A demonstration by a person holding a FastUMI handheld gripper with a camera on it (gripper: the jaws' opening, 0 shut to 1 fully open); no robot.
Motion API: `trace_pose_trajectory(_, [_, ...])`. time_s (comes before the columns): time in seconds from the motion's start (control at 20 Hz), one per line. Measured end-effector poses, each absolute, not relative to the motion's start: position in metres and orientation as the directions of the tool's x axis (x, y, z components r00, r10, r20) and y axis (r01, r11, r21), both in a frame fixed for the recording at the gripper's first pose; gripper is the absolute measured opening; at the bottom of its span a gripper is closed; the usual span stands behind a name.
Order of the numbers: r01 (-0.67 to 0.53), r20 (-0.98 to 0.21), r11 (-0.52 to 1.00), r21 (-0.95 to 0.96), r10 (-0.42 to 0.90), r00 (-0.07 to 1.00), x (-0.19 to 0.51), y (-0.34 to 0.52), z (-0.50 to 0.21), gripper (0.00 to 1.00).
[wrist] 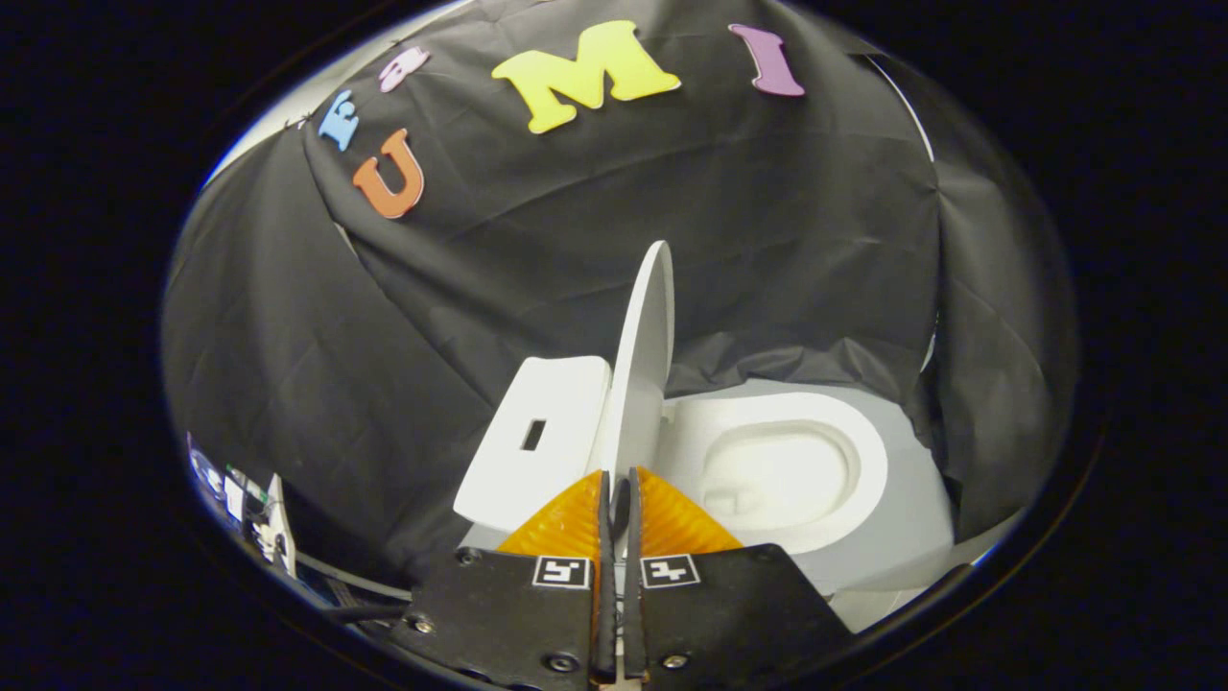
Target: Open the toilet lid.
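Hand-held gripper [617, 480]: fingers drawn together, only a thin slit between them, nothing clamped in the slit as far as I can see. Tips sit right at the bottom edge of the toilet lid [645, 360]; can't tell if they actually touch it or just sit in front.

Toilet lid: white, raised, standing roughly upright and seen nearly edge-on. It rises straight up from just ahead of the fingertips against the black cloth wall [767, 240]. Slight lean toward the tank side.

Toilet tank [537, 437]: white, flat top with a small dark rectangular slot in it. Sits just beside the lid on the left of the fingers, touching or nearly touching the lid's base.

Toilet seat [868, 461]: white ring, lying flat, uncovered. It's on the other side of the lid, to the right of the fingers. Bowl [777, 475] inside it is open to view, white.

White toilet body below the seat, black cloth bunched up around its far side.

Far left beyond the cloth: a patch of clutter [240, 504], cables and small bits, too small to identify.
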State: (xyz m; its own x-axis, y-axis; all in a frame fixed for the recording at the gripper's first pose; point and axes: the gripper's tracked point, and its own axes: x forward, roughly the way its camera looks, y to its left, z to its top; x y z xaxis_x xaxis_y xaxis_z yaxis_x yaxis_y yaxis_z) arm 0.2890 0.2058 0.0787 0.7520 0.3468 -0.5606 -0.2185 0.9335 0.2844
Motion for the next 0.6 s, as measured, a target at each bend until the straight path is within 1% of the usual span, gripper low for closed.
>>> trace_pose_trajectory(0.6, [-0.286,-0.558,0.939,0.192,0.344,0.755,0.286,0.268,0.085,0.06])
